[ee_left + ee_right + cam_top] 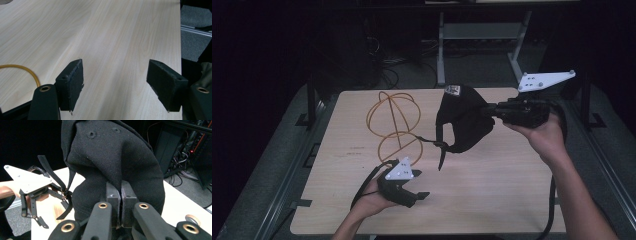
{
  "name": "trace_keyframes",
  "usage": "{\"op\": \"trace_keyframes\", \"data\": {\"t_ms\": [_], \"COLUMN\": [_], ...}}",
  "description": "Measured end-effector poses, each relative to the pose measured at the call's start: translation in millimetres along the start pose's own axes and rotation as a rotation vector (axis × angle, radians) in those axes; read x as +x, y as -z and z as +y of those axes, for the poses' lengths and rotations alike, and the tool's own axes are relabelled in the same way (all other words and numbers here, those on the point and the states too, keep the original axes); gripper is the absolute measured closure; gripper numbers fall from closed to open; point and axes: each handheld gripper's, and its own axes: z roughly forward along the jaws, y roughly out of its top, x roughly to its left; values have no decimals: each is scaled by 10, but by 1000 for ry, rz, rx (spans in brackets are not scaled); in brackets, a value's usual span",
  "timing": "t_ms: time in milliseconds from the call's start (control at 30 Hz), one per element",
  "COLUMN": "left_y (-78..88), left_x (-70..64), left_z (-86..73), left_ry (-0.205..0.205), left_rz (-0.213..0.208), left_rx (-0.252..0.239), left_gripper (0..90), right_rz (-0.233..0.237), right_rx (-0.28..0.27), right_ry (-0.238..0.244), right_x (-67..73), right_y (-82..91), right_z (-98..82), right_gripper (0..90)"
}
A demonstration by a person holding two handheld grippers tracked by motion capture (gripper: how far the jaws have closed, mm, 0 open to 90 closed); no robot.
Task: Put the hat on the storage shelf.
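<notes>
1. While the black cap [462, 120] is carried clear of the table [512, 200], it is seen above the far right part of the tabletop, nearer the far edge than the near one, with its crown sagging downward.
2. A fold of the cap's fabric is pinched by the right gripper [492, 111], whose jaws are pressed together on the cloth, as the right gripper view shows [121, 202].
3. From the cap's lower side a black strap [443, 150] is seen hanging toward the middle of the table, its long axis running roughly up and down, its free end low.
4. The left gripper [414, 192] is held low near the near edge, left of centre, with its jaws spread wide and nothing between them; bare wood is seen between the pads in the left gripper view [115, 82].
5. The strap lies forward and to the right of those open jaws, well apart from them, so the left hand is judged the one free to reach it.
6. An orange wire frame [394, 120] stands near the far left corner, just beside the strap.
</notes>
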Motion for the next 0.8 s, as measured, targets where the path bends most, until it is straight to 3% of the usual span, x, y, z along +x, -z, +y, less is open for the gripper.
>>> {"op": "trace_keyframes", "data": {"t_ms": [333, 800], "left_y": [-9, 27], "left_x": [-6, -4], "left_z": [2, -16], "left_ry": [-18, -11], "left_rz": [1, 4], "left_rx": [5, -4], "left_gripper": [290, 286], "right_rz": [33, 72], "right_rx": [-11, -13], "right_ry": [27, 60], "right_x": [32, 81], "right_y": [-168, -457], "right_z": [231, 520], "right_gripper": [877, 877]}}
